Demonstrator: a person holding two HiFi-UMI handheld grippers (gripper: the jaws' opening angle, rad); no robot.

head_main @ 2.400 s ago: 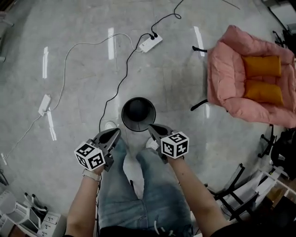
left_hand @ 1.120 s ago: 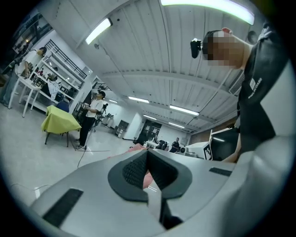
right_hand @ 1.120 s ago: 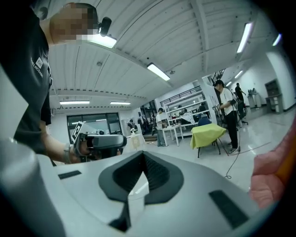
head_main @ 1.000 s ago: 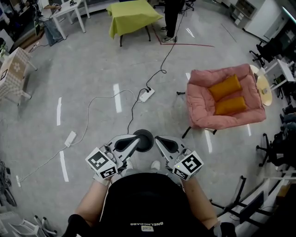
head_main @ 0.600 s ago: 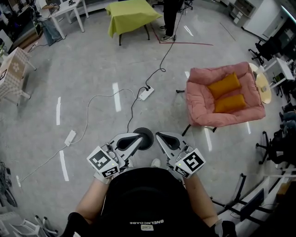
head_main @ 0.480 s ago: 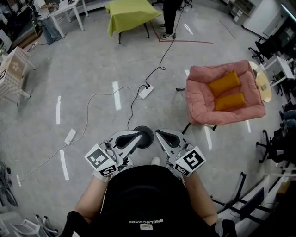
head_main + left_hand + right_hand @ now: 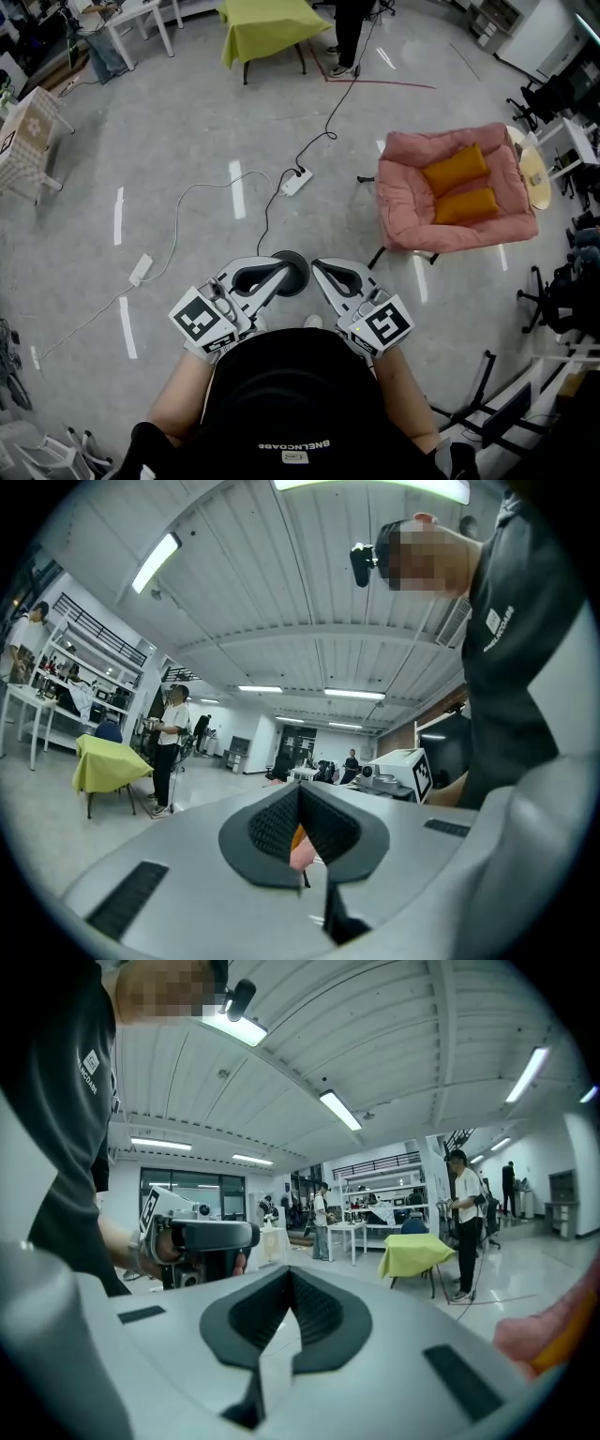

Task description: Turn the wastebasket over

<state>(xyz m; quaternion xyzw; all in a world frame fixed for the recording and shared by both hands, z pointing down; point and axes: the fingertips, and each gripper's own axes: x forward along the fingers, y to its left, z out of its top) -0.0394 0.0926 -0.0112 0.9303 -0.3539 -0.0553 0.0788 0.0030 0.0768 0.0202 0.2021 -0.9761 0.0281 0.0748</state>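
The left tool (image 7: 277, 277) and right tool (image 7: 318, 266) stay closed and empty, now raised above the wastebasket (image 7: 298, 269).

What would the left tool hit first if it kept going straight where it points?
Likely the pink padded armchair with orange cushions, seen dead ahead past the shut left tool, though far off. The black round wastebasket sits below that line.

The pale grey, black-padded left tool (image 7: 279, 273) and the matching right tool (image 7: 319, 267) are held about level before the chest, tips converging (marker cubes (image 7: 200, 319) nearest the body), each with its jaws pressed together; bare forearms (image 7: 183, 398) flank the torso.
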